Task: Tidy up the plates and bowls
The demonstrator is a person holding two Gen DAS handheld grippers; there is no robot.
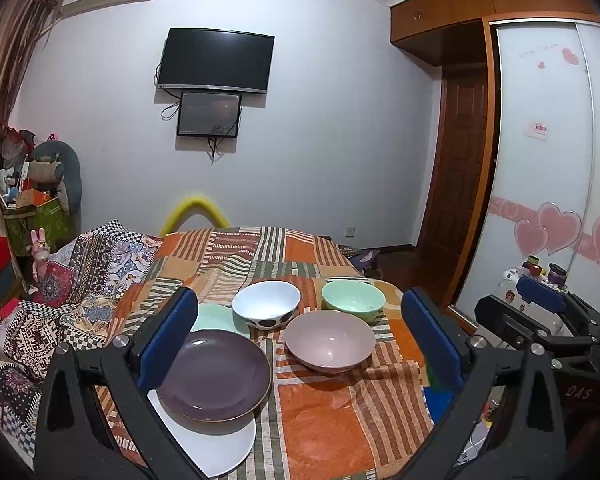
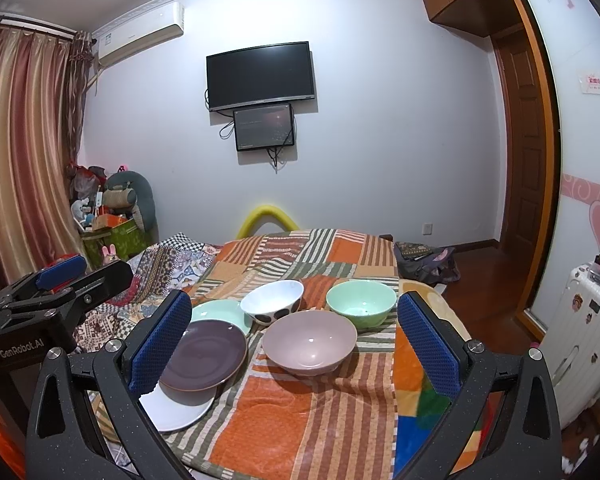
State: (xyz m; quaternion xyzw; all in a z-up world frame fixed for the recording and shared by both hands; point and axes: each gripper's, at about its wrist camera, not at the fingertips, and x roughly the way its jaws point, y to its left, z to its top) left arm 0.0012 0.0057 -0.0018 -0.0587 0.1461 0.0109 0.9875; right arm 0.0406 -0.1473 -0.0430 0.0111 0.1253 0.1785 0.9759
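On a striped orange cloth (image 1: 324,432) (image 2: 284,424) lie three plates and three bowls. A purple plate (image 1: 216,374) (image 2: 206,354) rests partly on a white plate (image 1: 220,448) (image 2: 176,410), with a mint plate (image 1: 216,318) (image 2: 218,312) behind them. A white bowl with black spots (image 1: 266,302) (image 2: 272,300), a mint bowl (image 1: 354,298) (image 2: 360,300) and a pink bowl (image 1: 330,340) (image 2: 310,340) stand to the right. My left gripper (image 1: 300,344) and right gripper (image 2: 296,344) both hover open above the near edge, holding nothing.
The cloth covers a bed with a patterned quilt (image 1: 60,296) on the left. The right gripper's body (image 1: 540,320) shows at the left view's right edge; the left gripper's body (image 2: 48,300) at the right view's left. A white suitcase (image 2: 584,320) and sliding wardrobe (image 1: 548,160) stand at right.
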